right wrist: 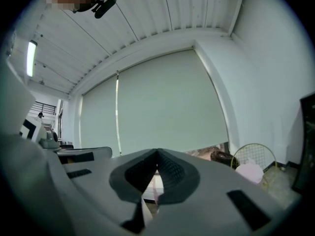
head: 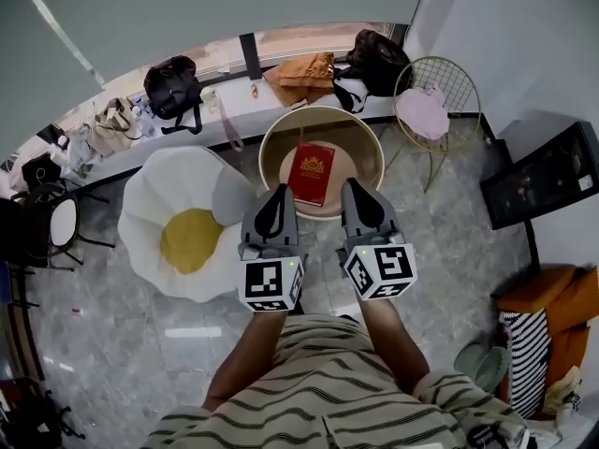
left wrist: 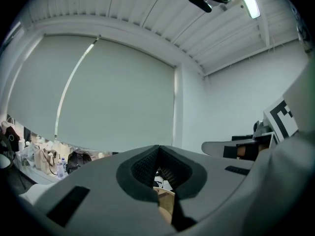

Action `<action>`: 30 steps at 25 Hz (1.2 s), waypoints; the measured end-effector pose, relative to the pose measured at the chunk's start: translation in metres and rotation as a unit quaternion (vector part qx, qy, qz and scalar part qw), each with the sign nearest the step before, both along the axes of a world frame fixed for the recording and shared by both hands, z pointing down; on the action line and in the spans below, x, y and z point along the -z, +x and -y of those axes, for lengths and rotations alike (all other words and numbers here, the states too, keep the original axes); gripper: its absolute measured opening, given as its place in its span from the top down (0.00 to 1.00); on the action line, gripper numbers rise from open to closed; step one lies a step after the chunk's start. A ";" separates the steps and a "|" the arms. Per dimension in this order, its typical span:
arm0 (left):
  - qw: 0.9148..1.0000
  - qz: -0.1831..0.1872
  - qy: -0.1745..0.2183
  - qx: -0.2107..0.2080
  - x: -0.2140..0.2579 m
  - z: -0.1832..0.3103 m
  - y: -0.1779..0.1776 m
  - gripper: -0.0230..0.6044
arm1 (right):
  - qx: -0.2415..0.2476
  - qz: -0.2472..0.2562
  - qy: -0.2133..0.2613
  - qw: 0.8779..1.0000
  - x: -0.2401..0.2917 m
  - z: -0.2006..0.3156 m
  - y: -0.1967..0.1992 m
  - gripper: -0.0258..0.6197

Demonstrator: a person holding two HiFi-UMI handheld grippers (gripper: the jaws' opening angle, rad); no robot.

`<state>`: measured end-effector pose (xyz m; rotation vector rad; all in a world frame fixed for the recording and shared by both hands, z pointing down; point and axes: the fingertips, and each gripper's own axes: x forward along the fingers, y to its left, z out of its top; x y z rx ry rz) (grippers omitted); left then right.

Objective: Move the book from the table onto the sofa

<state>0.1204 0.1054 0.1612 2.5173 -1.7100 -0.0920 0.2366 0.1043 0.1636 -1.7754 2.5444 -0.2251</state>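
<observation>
"Red book [head: 312, 173]: where is it lying?"

"Flat on the round tabletop [head: 367, 148], cover up, close to the middle. In the head view it sits ahead of me, between my two claws and just past their tips. Nothing of mine touches it."

"And the claws themselves?"

"My left claw [head: 278, 193] is pressed together with nothing in it. In the left gripper view its dark ribbed pads [left wrist: 143, 169] meet at the tip, and only a slice of the pale tabletop shows in the notch below them. My right claw [head: 353, 188] is the same. Its pads [right wrist: 171, 173] are closed on each other and pinch nothing. The two claws run side by side, near each other, both pointing towards the tabletop."

"Where's the sofa?"

"It's to the left of the tabletop and just beside it. The sofa [head: 168, 185] is white and petal-shaped, with a yellow cushion [head: 190, 239] in its seat. The book is not on it yet."

"Anything else around?"

"A gold wire chair [head: 456, 80] with a pink cushion [head: 423, 112] stands to the right of the tabletop. A black bag [head: 171, 87] and an orange bag [head: 301, 75] sit along the window behind it."
</observation>
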 end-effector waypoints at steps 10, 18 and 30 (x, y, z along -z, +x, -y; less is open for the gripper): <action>0.999 0.003 -0.033 -0.043 -0.021 0.128 -0.028 0.96 | -0.029 -0.002 -0.041 0.999 -0.024 0.121 -0.035 0.94; 0.994 0.003 -0.075 -0.078 -0.055 0.191 -0.031 0.95 | -0.058 -0.004 -0.088 0.994 -0.059 0.175 -0.043 0.94; 0.983 0.036 -0.146 -0.104 -0.135 0.217 -0.002 0.95 | -0.067 -0.001 -0.155 0.986 -0.132 0.202 -0.022 0.94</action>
